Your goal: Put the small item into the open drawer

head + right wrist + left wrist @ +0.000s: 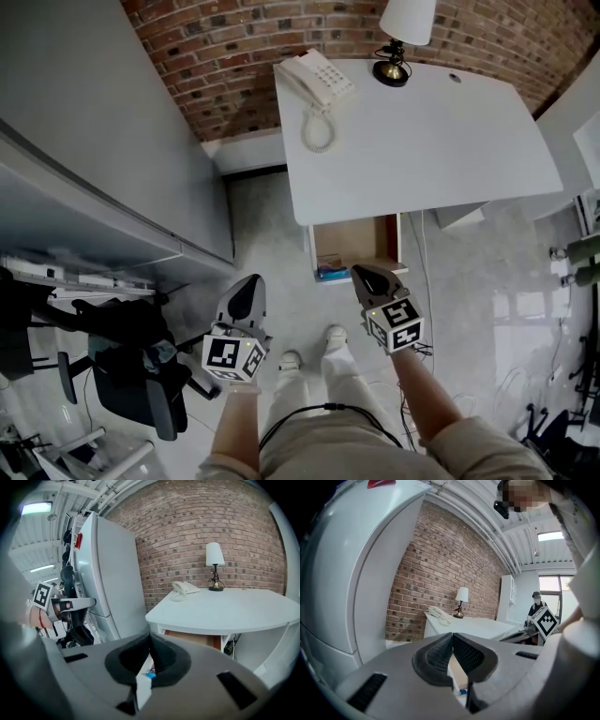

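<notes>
The drawer (356,242) under the white desk (422,141) stands pulled out, its wooden bottom showing. A small blue item (328,273) lies at its front left corner. It also shows as a blue speck (150,673) below the jaw tips in the right gripper view. My right gripper (363,274) hovers just in front of the drawer's front edge, shut with nothing between its jaws (150,635). My left gripper (251,283) hangs lower left of the drawer above the floor. It too is shut and empty (453,634).
A white telephone (314,80) and a lamp (398,37) stand on the desk by the brick wall. A tall grey refrigerator (94,141) fills the left side. A dark office chair (131,375) sits at lower left. The person's shoes (335,335) stand before the drawer.
</notes>
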Available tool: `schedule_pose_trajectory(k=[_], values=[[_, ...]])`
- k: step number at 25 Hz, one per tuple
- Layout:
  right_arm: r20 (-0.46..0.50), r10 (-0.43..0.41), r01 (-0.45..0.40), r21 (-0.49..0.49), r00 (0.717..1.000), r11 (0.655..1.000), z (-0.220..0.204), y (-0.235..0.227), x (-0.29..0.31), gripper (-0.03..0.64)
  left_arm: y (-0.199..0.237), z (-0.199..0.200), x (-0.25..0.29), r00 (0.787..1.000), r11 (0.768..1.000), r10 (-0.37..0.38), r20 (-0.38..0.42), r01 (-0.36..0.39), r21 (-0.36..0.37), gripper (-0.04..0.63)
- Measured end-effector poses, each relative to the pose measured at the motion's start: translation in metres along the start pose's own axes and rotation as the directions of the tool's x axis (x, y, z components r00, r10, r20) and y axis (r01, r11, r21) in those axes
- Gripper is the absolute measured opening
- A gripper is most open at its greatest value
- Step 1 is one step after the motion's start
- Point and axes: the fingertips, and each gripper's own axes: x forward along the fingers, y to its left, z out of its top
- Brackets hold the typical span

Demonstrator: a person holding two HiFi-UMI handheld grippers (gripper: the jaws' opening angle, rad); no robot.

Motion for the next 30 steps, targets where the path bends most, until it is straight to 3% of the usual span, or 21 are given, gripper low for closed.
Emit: schedule_pose_trajectory(k=[16, 30], values=[[0.153, 0.019, -0.019, -0.003, 0.988, 1.000, 0.050, 0.011, -0.042, 0.005, -0.018, 0.047, -0.022, 0.998, 0.999, 0.002, 0.057, -0.004, 0.032, 0.006], [0.208, 0.028, -0.021, -0.032, 0.978, 0.999, 0.076, 0.014, -0.069, 0.005, -0.027, 0.072, -0.047, 0.996, 0.996, 0.011, 0.090, -0.019, 0.084, 0.006]])
